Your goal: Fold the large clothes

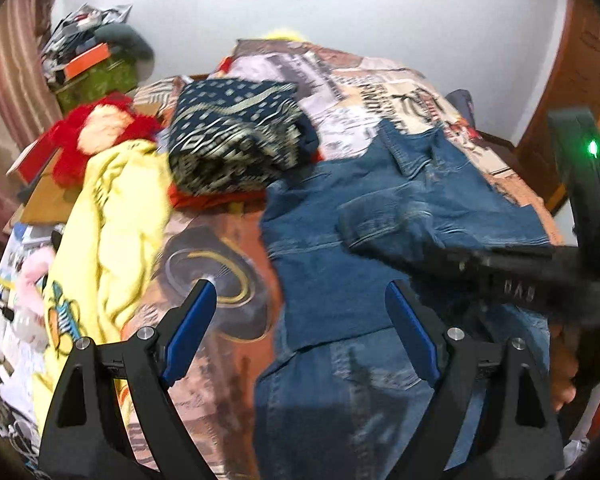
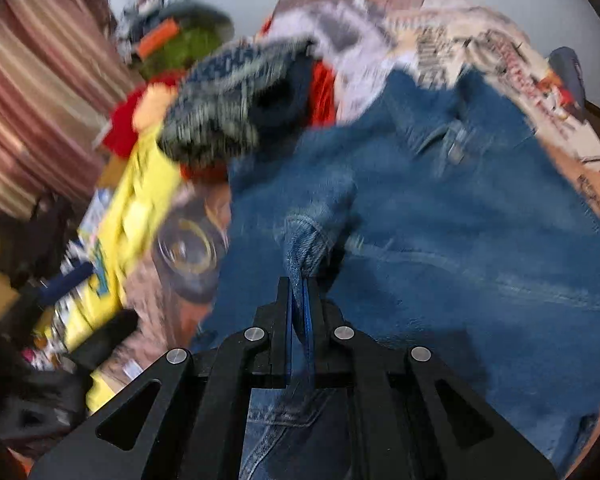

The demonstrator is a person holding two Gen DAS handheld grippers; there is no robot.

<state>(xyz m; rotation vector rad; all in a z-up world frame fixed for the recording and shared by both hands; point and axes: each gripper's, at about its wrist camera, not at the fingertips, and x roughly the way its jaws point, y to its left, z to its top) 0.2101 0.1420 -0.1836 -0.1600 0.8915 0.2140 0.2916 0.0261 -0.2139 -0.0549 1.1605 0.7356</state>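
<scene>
A blue denim garment point(image 1: 340, 272) lies spread on the patterned bed cover point(image 1: 220, 264), partly folded over itself. My left gripper point(image 1: 300, 312) is open and empty, hovering above the denim's left edge. My right gripper point(image 2: 300, 292) is shut on a cuff of the denim garment point(image 2: 440, 208) and holds that part lifted. The right gripper also shows in the left wrist view point(image 1: 512, 272), dark, at the right, over the denim.
A folded dark patterned cloth point(image 1: 236, 136) sits on an orange garment behind the denim. A yellow garment point(image 1: 112, 232) lies at the left. A red plush toy point(image 1: 100, 128) and clutter stand by the striped curtain point(image 1: 8, 92). A white wall lies behind.
</scene>
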